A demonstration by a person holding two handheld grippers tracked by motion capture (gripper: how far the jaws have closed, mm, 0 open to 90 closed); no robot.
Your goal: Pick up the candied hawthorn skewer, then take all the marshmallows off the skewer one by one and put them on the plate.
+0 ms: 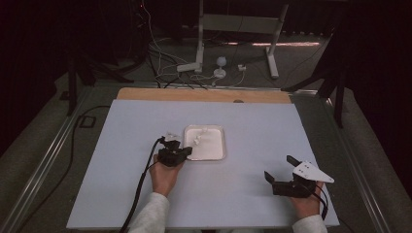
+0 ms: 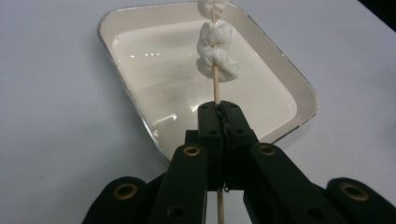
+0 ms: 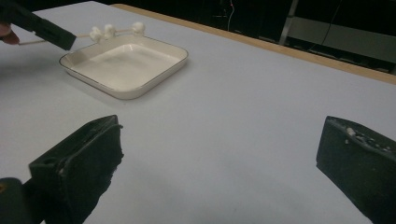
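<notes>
A thin wooden skewer (image 2: pixel 216 88) carries several white, marshmallow-like pieces (image 2: pixel 215 51) near its far end. My left gripper (image 2: pixel 219 109) is shut on the skewer's bare stick and holds it above the near-left part of a white rectangular tray (image 2: pixel 140 60). From above, the left gripper (image 1: pixel 187 151) sits at the tray's (image 1: pixel 214 145) left edge, and the white pieces (image 1: pixel 198 138) hang over the tray. My right gripper (image 1: pixel 279 167) rests at the table's right front, open, with nothing between its jaws (image 3: pixel 224 140). It looks toward the tray (image 3: pixel 126 65) and the skewer's pieces (image 3: pixel 108 31).
The tray lies on a pale board whose far side ends in a wooden strip (image 1: pixel 204 94). Metal rails run along both sides. Behind the table, on the floor, are cables and a white stand (image 1: pixel 199 63). A black cable (image 1: pixel 141 189) trails from the left gripper.
</notes>
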